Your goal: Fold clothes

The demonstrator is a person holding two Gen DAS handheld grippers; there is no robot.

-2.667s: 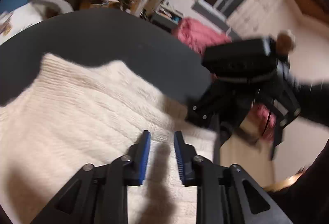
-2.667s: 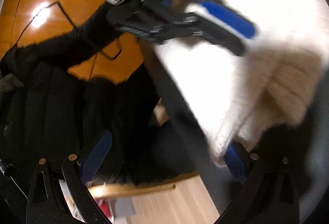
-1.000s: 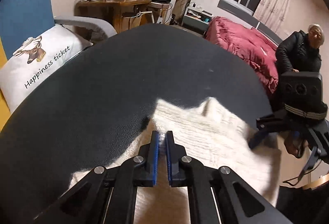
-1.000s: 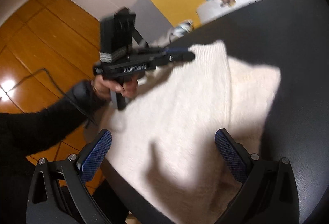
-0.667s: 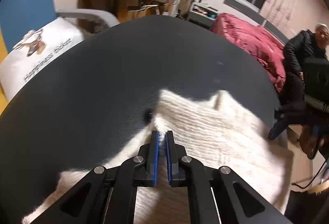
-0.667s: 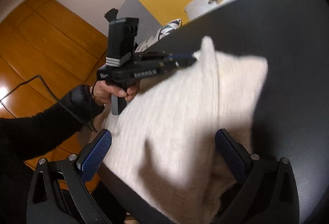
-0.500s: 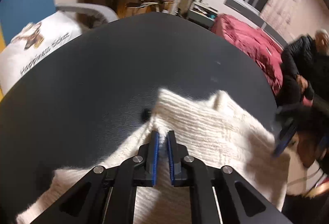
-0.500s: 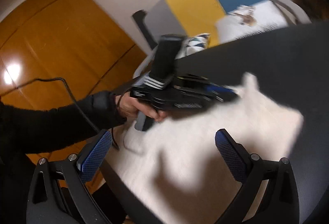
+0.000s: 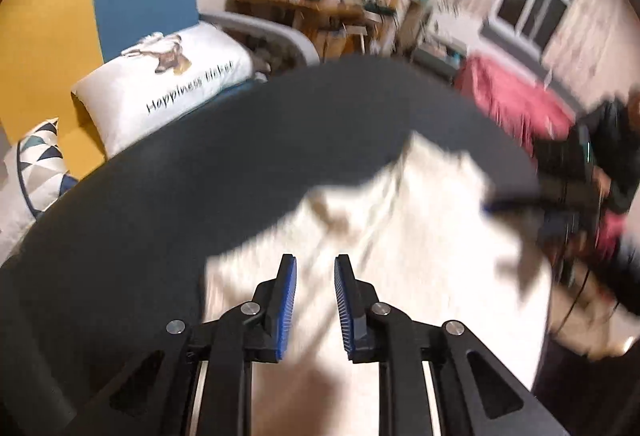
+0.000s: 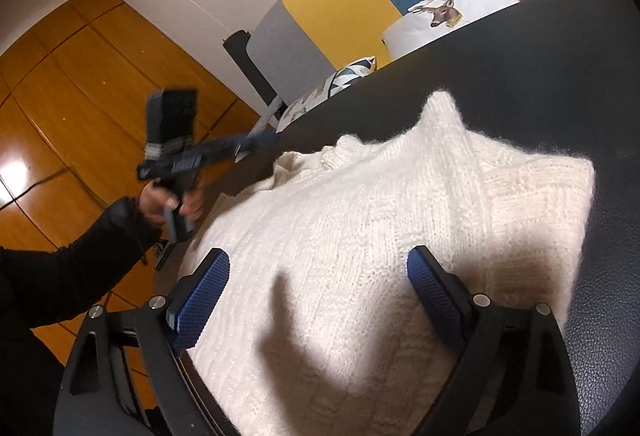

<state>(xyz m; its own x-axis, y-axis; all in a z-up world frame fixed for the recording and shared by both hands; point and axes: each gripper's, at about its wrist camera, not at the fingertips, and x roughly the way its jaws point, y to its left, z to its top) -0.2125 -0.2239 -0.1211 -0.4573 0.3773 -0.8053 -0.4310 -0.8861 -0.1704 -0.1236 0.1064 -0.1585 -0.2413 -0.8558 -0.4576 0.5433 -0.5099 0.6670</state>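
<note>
Just released: left tongs, clamped on the cream knit sweater a sec ago, now parted w/ nothing between them, pulled back off its edge (fold laid, by the look of it). Right tongs spread wide above the sweater, closing in slightly, gripping nothing. Sweater lying folded on the dark worktop, near its front edge; long axis running from near edge toward far side, one corner pointing away toward the deer pillow.
</note>
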